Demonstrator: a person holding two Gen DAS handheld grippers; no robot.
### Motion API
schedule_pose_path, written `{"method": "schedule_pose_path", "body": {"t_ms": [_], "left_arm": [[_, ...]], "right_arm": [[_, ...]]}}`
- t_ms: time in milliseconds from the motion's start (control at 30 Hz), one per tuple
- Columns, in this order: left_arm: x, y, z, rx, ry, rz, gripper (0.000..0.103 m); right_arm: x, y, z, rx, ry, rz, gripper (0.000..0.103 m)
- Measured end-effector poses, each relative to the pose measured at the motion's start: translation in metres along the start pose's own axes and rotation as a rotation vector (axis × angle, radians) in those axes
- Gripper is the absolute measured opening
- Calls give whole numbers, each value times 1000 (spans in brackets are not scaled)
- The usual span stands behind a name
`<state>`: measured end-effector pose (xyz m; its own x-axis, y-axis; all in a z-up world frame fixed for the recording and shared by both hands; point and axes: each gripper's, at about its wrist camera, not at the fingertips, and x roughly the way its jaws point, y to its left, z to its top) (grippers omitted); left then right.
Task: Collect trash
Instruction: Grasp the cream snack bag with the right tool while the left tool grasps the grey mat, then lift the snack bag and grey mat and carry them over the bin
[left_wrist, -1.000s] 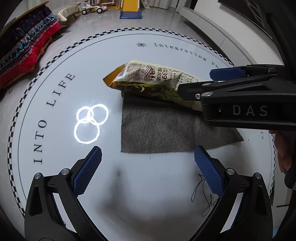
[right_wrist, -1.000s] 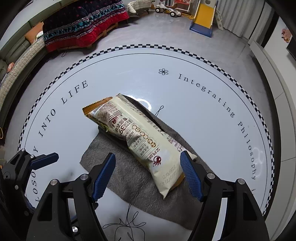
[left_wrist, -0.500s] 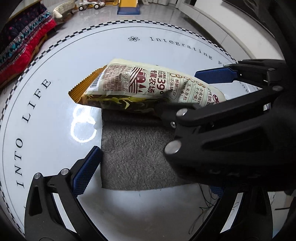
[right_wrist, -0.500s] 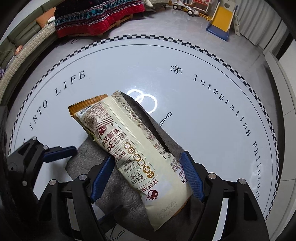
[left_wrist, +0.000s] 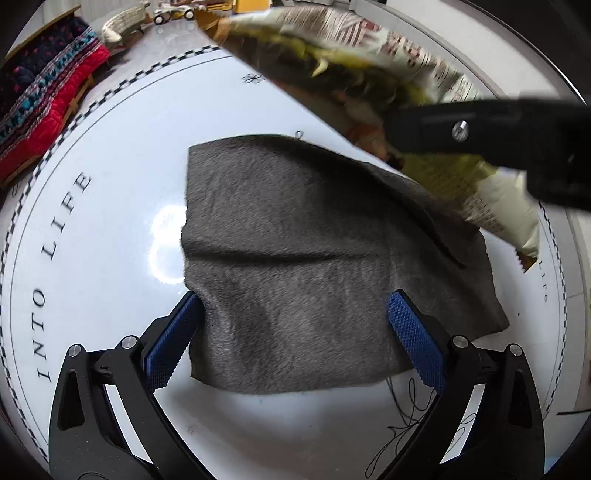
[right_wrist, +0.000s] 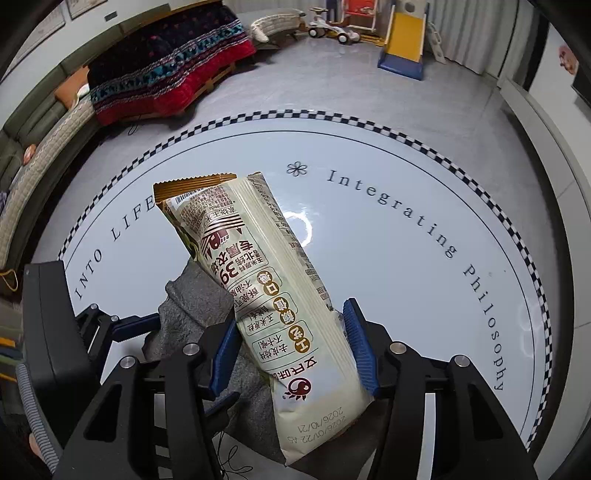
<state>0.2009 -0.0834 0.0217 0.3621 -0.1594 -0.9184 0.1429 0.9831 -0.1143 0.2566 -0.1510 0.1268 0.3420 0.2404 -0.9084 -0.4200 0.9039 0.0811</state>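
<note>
My right tool (right_wrist: 291, 347) is pinching the snack packet (right_wrist: 266, 295) across its lower half, both blue pads (right_wrist: 357, 347) pressed against its sides, and the packet is lifted clear of the surface (right_wrist: 406, 266), tilting up and away with its brown crimped end highest. From the left wrist view I see the same snack packet (left_wrist: 369, 74) hanging blurred across the upper right, above the grey cloth (left_wrist: 314, 266), with the right tool's black arm crossing in front of it. My left tool (left_wrist: 291, 339) is spread wide, low over the near part of the cloth, its 2 pads (left_wrist: 413, 339) sitting at either side of the fabric and gripping nothing. The cloth lies rumpled on the round white surface, with a fold running across its middle. Beyond the surface I can make out a red patterned blanket (right_wrist: 173, 70) and a small yellow slide (right_wrist: 404, 40) on the floor.
</note>
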Motion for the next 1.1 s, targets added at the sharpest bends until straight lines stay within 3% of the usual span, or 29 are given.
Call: {"method": "schedule_pose_path", "body": {"t_ms": [133, 433, 500, 600, 667, 767, 900, 1100], "left_arm": [[11, -19, 5, 69, 31, 82, 97], [5, -20, 4, 53, 33, 89, 95], [4, -19, 0, 67, 19, 82, 86], [-3, -32, -9, 109, -1, 62, 57], [-7, -36, -15, 124, -11, 49, 31], [-11, -34, -23, 119, -25, 29, 16], [-21, -26, -39, 85, -28, -24, 12], [-42, -7, -72, 22, -111, -50, 11]], "right_arm": [[-11, -26, -6, 101, -25, -9, 55], [-22, -45, -25, 160, -44, -6, 55], [-23, -45, -29, 165, -44, -9, 55], [-30, -50, -36, 176, -46, -15, 55], [-34, -50, -40, 184, -50, -13, 55], [-43, -47, -46, 186, -54, -19, 55], [-54, -45, -58, 207, -60, -15, 55], [-72, -30, -82, 228, -69, 4, 56]]}}
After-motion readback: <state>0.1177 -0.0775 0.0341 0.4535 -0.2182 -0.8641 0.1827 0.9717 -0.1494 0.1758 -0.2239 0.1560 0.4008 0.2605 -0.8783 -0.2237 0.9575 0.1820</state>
